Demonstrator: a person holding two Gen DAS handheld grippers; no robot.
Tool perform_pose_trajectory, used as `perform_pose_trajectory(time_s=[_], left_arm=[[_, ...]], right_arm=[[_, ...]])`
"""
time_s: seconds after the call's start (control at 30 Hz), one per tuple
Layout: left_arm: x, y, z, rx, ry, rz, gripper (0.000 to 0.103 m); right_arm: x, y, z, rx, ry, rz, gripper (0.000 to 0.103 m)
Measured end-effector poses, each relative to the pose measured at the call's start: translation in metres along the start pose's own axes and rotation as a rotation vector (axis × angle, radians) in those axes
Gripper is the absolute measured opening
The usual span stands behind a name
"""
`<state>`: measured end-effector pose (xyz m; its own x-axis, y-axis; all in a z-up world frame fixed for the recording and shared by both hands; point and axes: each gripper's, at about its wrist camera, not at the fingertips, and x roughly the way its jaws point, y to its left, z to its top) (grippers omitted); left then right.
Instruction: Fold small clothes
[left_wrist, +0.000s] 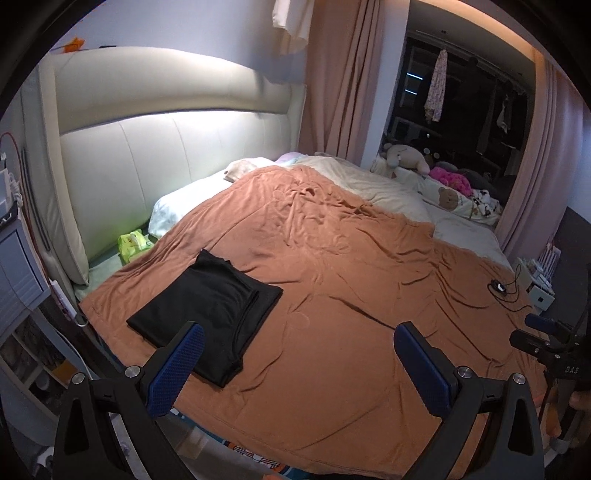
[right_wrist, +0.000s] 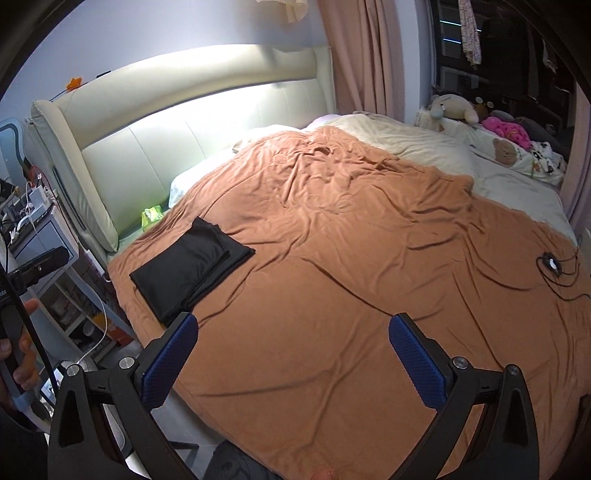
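Observation:
A black garment (left_wrist: 207, 306), folded into a flat rectangle, lies on the orange blanket (left_wrist: 332, 295) near the bed's left front edge. It also shows in the right wrist view (right_wrist: 188, 269). My left gripper (left_wrist: 299, 339) is open and empty, held above the blanket, with its left finger over the garment's near corner. My right gripper (right_wrist: 291, 332) is open and empty, above the blanket to the right of the garment. Part of the right gripper shows at the right edge of the left wrist view (left_wrist: 546, 339).
A cream padded headboard (left_wrist: 147, 155) stands at the back left. Pillows and plush toys (left_wrist: 443, 173) lie at the far right. A black cable with a small device (right_wrist: 554, 266) lies on the blanket's right side. A green packet (left_wrist: 133, 245) sits by the headboard. A bedside cabinet (right_wrist: 37, 229) stands left.

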<state>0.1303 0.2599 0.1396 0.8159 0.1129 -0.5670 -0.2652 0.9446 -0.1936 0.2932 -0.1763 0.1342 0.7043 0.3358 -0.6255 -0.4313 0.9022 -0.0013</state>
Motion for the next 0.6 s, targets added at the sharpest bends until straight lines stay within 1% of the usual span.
perform_pose_trajectory(time_s=[0.17,0.37,0.47,0.6], left_arm=[[-0.022,-0.027,-0.019,0.005,-0.042,-0.063,0.103],[-0.045,-0.060,-0.038,0.032,-0.089,-0.100,0.103],[-0.059,-0.076,-0.048,0.060,-0.117,-0.108,0.103],[-0.080,-0.092,-0.063,0.074,-0.144,-0.146,0.103]], right_arm=[[-0.039,-0.014,-0.019,0.023,-0.026,-0.031,0.103],[-0.079,-0.029,-0.048,0.034,-0.061,-0.076,0.103],[-0.098,-0.037,-0.063,0.055,-0.084,-0.080,0.103],[-0.120,-0.047,-0.086,0.093,-0.113,-0.084,0.103]])
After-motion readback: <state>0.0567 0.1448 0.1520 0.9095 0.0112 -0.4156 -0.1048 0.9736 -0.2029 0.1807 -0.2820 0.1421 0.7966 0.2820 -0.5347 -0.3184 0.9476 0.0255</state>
